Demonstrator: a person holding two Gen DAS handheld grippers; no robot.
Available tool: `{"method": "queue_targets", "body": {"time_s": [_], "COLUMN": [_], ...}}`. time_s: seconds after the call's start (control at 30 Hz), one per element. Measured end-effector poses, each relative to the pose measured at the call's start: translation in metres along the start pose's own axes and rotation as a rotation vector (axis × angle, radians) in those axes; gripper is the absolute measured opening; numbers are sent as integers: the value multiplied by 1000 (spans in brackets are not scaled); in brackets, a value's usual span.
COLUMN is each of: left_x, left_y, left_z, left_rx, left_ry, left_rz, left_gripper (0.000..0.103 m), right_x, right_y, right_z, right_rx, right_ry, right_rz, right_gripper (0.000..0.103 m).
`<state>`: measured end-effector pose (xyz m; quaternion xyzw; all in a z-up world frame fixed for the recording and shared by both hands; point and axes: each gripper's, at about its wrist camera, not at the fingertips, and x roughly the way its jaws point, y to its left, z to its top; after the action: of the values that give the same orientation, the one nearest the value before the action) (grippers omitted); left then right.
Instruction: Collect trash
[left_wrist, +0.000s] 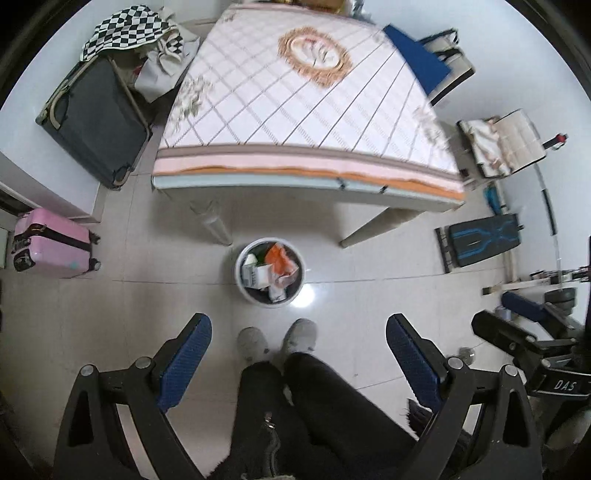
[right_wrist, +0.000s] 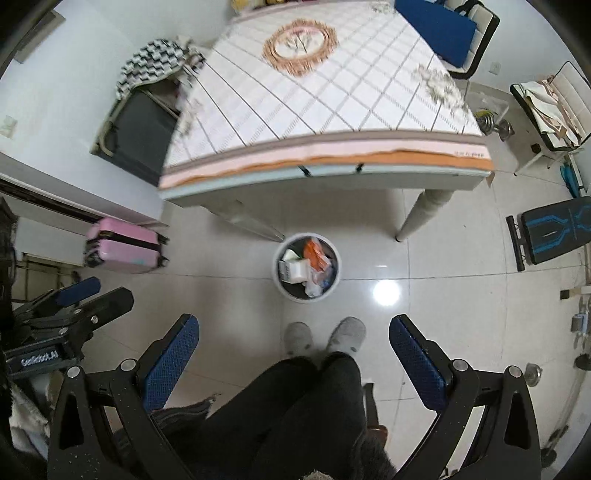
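Observation:
A round white trash bin (left_wrist: 241, 281) stands on the tiled floor in front of the table; it also shows in the right wrist view (right_wrist: 280, 284). It holds crumpled trash (left_wrist: 275, 267): white cartons, an orange wrapper and papers (right_wrist: 308, 267). My left gripper (left_wrist: 299, 328) is open and empty, held high above the floor, pointing down over the person's legs. My right gripper (right_wrist: 294, 326) is also open and empty, beside the left one. Both are well back from the bin.
A table with a patterned cloth (left_wrist: 295, 110) stands behind the bin, its legs (left_wrist: 216, 227) close to it. A pink suitcase (left_wrist: 51, 247) and a dark suitcase (left_wrist: 96, 122) are at left. Chairs (left_wrist: 498, 144) and a black-blue bench (left_wrist: 480, 242) stand at right. The person's feet (left_wrist: 277, 339) are near the bin.

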<state>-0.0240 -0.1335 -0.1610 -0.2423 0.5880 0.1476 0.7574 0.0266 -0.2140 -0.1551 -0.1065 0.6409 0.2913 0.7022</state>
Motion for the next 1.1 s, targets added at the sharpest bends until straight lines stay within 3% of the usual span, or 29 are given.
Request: {"method": "queue_targets", "body": {"time_s": [0.23,0.43,0.57,0.63,1.1], "left_x": [-49,-77,-90,-94,-98], "left_y": [-12,-16,-19,-19,-12], "left_z": [-2,-11,-15,-15,-18], "left_rx": [21,4,11,10,3], "left_ry": [-65,-89,-110,-117,-132], "left_rz": [-88,-154,-168,-179,-187], "left_gripper": [97,97,97,103,103], "right_x": [-62,-84,-90,-91,-93], "right_y": [10,15,22,25,32], "right_z": [-10,-16,-18,-19,-19], "right_rx": [-6,-12,-29,-36,-58], "right_ry": [-44,-63,-45,-36,-16], "right_rz": [87,150,182,195,221], "right_gripper": [103,103,103,103,103]}}
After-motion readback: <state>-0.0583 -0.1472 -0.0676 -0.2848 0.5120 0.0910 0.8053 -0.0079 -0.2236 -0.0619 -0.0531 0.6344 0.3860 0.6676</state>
